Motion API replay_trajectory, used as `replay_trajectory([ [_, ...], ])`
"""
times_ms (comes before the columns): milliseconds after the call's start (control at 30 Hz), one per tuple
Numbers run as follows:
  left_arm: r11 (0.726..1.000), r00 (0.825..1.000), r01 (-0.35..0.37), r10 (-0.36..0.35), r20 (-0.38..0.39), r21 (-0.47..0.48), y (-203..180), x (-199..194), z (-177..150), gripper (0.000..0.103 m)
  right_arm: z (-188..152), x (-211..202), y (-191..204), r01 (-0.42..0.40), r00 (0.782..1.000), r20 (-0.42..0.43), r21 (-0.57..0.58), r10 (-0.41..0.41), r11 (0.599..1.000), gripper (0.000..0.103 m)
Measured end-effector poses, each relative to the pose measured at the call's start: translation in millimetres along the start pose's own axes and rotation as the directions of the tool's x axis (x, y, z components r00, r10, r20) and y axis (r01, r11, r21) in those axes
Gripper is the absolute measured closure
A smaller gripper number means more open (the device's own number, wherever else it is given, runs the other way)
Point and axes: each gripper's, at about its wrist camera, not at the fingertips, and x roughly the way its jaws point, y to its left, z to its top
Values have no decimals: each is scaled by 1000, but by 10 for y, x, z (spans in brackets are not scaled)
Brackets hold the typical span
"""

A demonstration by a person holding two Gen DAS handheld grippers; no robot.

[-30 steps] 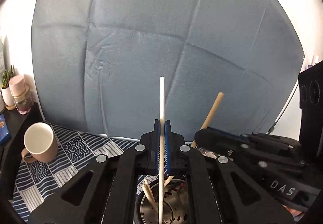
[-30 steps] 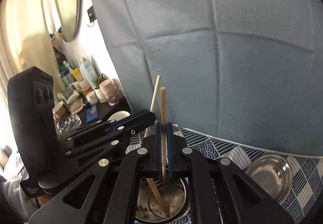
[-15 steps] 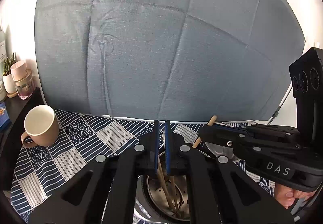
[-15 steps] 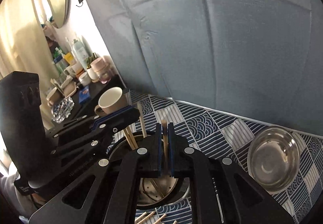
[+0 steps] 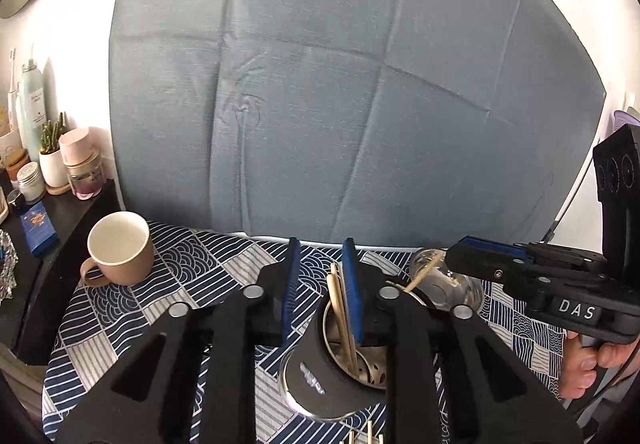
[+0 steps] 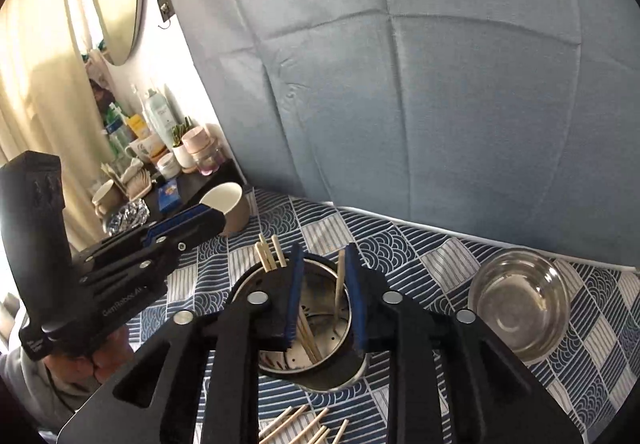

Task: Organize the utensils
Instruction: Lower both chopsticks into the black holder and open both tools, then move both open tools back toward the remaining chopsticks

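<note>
A black metal utensil holder (image 5: 316,364) stands on the patterned cloth under both grippers. In the left wrist view my left gripper (image 5: 320,286) is over it with its jaws opening; two wooden chopsticks (image 5: 340,308) lean in the holder beside the right pad, not pinched. In the right wrist view my right gripper (image 6: 325,296) is above the holder (image 6: 316,380), its jaws also opening. One chopstick (image 6: 340,284) stands loose between them. More chopsticks (image 6: 268,252) lean on the holder's far rim. Loose chopsticks (image 6: 296,424) lie on the cloth in front.
A beige mug (image 5: 120,248) stands at the left on the blue patterned cloth (image 5: 192,276), and a glass bowl (image 6: 520,304) at the right. A dark side shelf (image 5: 60,228) with jars and bottles is at the far left. A blue-grey backdrop (image 5: 320,103) hangs behind.
Both grippers came down and forward, lowering their chopsticks into the holder. Their jaws, shut on a chopstick each before, have parted and let go.
</note>
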Motion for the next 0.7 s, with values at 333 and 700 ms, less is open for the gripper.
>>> replay_trajectory([
  [333,1000,998,-25,24,-56,-16,107,-202,-212,54,-211,-207,76,43,999,-6,-5,-43,999,57],
  [700,998,978,-56,56,-201,4,221,-213,-673,41,-633,-252,29,99,992,-81,30,-96,995,46],
])
